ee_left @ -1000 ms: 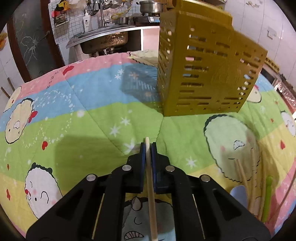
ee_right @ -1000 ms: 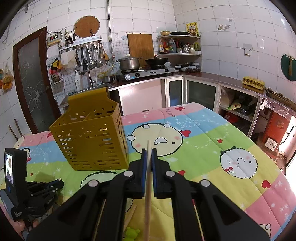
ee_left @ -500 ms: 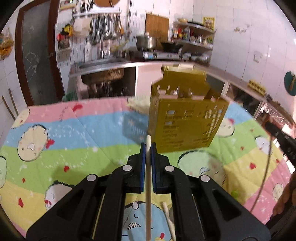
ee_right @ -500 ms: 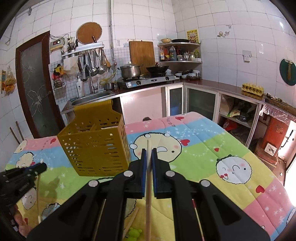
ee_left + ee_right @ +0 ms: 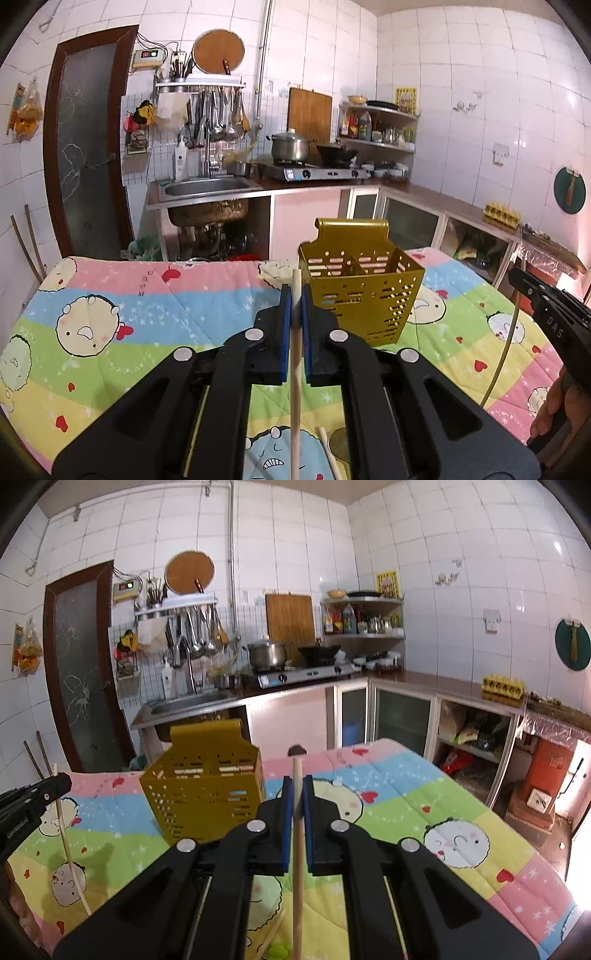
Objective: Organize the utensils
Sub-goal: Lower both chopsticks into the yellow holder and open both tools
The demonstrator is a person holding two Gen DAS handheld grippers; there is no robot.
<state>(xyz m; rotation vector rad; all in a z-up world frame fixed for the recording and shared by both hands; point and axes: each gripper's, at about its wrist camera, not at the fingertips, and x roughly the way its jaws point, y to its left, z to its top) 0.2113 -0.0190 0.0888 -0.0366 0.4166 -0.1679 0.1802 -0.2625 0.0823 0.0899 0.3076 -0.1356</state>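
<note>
With a chopstick (image 5: 295, 369) pinched in each tool, both have been raised above the yellow holder (image 5: 360, 291), so insertion seems next.

Both wrist cameras face the yellow caddy (image 5: 360, 286) from opposite sides.

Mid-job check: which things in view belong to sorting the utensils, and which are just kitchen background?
Job:
- left gripper, shut on a chopstick
- right gripper, shut on another chopstick
- yellow utensil holder
- loose chopsticks on the quilt

Background:
- sink
- pot
- egg carton
</note>
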